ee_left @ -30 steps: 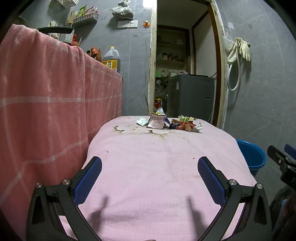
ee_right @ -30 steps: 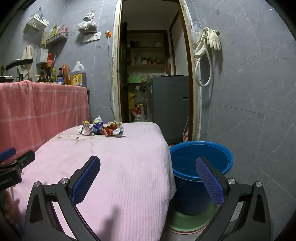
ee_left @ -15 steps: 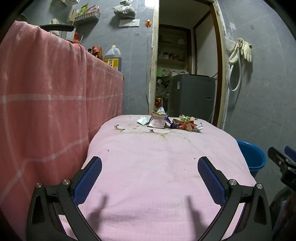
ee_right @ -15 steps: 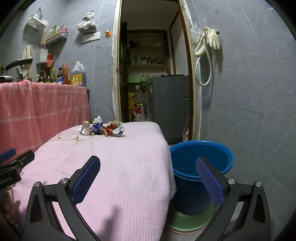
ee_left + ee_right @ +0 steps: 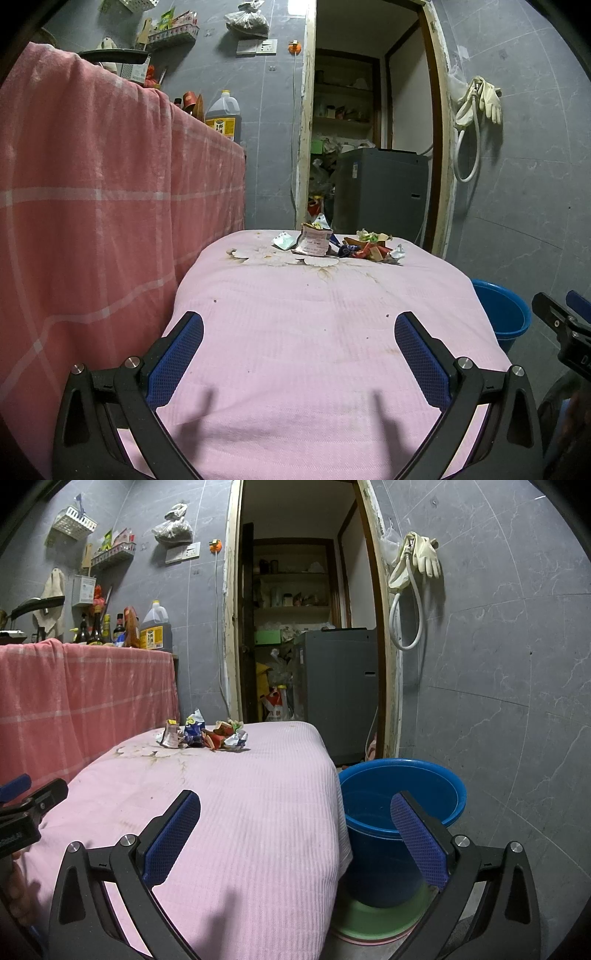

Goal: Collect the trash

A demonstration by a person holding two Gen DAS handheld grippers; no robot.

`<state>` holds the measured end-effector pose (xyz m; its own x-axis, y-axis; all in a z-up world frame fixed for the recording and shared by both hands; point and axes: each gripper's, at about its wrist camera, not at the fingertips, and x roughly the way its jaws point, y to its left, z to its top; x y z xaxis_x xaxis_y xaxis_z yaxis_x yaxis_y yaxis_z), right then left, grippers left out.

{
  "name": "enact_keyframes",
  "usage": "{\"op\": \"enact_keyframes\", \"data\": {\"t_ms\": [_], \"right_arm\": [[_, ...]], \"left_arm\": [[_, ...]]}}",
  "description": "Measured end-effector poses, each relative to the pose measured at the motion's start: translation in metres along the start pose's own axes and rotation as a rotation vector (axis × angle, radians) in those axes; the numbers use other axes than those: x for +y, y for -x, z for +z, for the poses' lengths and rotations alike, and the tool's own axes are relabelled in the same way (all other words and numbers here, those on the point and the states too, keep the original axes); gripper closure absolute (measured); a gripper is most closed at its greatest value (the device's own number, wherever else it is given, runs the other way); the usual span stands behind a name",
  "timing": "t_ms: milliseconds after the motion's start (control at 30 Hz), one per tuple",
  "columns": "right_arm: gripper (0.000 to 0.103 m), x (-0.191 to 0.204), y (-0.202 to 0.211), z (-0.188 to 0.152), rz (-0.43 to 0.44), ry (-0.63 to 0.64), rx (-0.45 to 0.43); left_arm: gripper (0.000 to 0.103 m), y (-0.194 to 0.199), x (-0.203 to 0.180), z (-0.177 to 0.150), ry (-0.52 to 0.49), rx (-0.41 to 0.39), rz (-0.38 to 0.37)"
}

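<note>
Trash direction: the trash pile (image 5: 340, 245) lies at 12 o'clock from the left gripper (image 5: 299, 330), far across the pink cloth (image 5: 295, 350); from the right gripper (image 5: 295, 812) it sits at about 11 o'clock (image 5: 205, 734).
Long axis: the pile runs left to right across the far end of the table, broadside to both grippers.
Nearer hand: hard to call; both grippers hover over the near edge, well apart from the pile. The left one faces it more squarely.
Left gripper state: fingers spread wide, nothing between them.
Right gripper state: fingers spread wide, nothing held.
Bucket: the blue bucket (image 5: 402, 797) stands on the floor just beside the table's right edge, at 1 o'clock from the right gripper, on a green basin (image 5: 380, 921).
Count, piles: one cluster; a pink carton (image 5: 314, 242), a white scrap (image 5: 283, 240), a silver wad (image 5: 398, 254), plus a red-and-green tangle I cannot count piece by piece.
Count, buckets: one.
Count, grippers: two.
</note>
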<state>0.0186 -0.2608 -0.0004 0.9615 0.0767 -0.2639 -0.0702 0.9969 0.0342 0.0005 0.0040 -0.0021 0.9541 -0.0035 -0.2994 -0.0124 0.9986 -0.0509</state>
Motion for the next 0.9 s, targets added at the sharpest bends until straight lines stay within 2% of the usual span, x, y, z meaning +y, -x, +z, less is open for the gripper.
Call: {"op": "enact_keyframes", "data": {"t_ms": [900], "right_arm": [[0.0, -0.0004, -0.0001, 0.0003, 0.0, 0.0, 0.001]], "left_arm": [[0.002, 0.0028, -0.001, 0.002, -0.001, -0.003, 0.001]]}}
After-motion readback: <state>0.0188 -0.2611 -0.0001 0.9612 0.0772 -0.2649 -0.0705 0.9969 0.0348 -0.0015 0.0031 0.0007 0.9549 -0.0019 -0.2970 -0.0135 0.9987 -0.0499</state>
